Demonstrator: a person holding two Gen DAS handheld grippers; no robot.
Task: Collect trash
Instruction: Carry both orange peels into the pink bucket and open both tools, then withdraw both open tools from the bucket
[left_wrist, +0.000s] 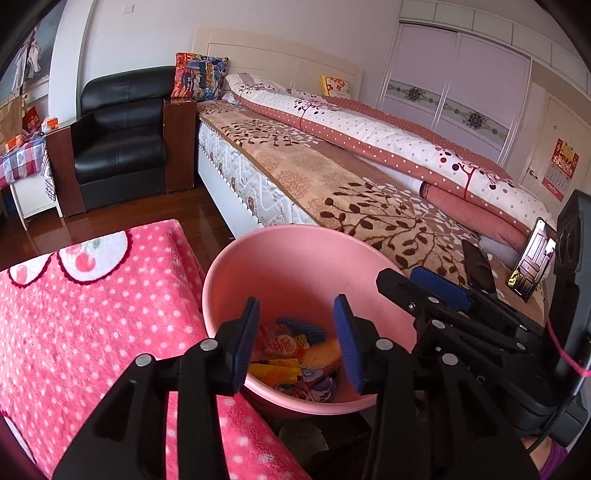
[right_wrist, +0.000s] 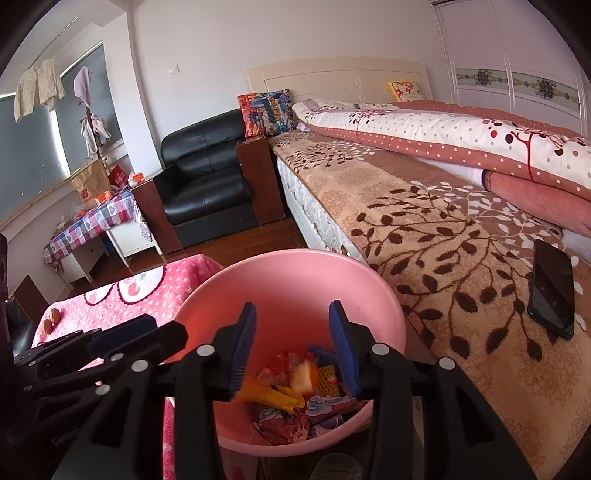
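A pink plastic bin (left_wrist: 295, 266) stands between a pink dotted blanket and the bed; it also shows in the right wrist view (right_wrist: 295, 273). Several colourful snack wrappers (left_wrist: 291, 354) lie in its bottom (right_wrist: 295, 406). A blurred orange-and-white piece (right_wrist: 306, 374) is in the air inside the bin. My left gripper (left_wrist: 295, 343) is open and empty above the bin's mouth. My right gripper (right_wrist: 291, 347) is open and empty above the bin too. Each gripper shows in the other's view, the right one (left_wrist: 439, 291) to the right, the left one (right_wrist: 122, 336) to the left.
A bed with a leaf-patterned brown blanket (right_wrist: 443, 229) runs along the right, with a black phone (right_wrist: 552, 288) on it and a second lit phone (left_wrist: 532, 254) propped nearby. The pink dotted blanket (left_wrist: 85, 314) is at left with two small brown nuts (right_wrist: 51, 321). A black armchair (left_wrist: 122, 136) stands behind.
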